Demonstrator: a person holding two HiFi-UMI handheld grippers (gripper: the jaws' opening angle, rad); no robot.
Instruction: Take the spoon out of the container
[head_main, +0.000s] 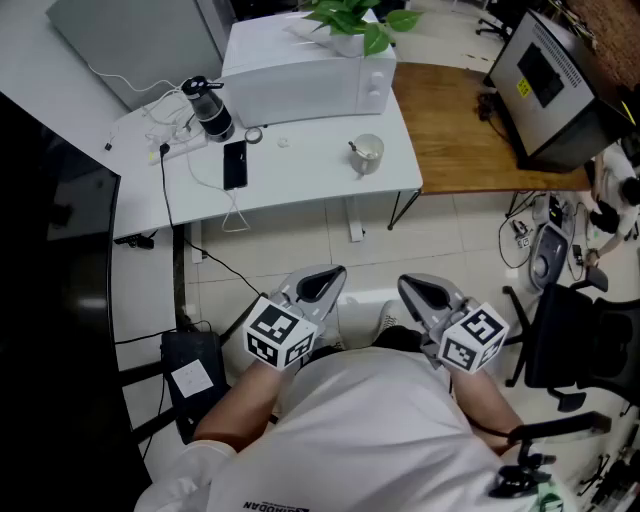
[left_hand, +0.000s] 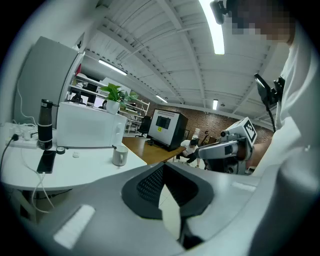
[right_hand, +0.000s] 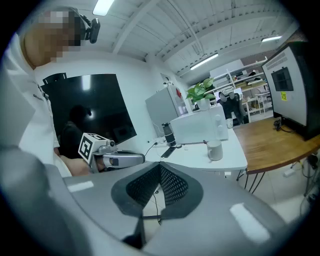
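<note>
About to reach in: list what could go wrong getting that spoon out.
1. Only a short bit of the spoon shows above the mug; the thin handle may slip free.
2. The mug stands free near the right edge of the table; a pull could tip or drag it.
3. Both the left gripper and the right gripper are shut; they must open first.

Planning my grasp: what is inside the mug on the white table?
A spoon stands in the mug, handle poking above the rim. Its bowl end is hidden inside.
</note>
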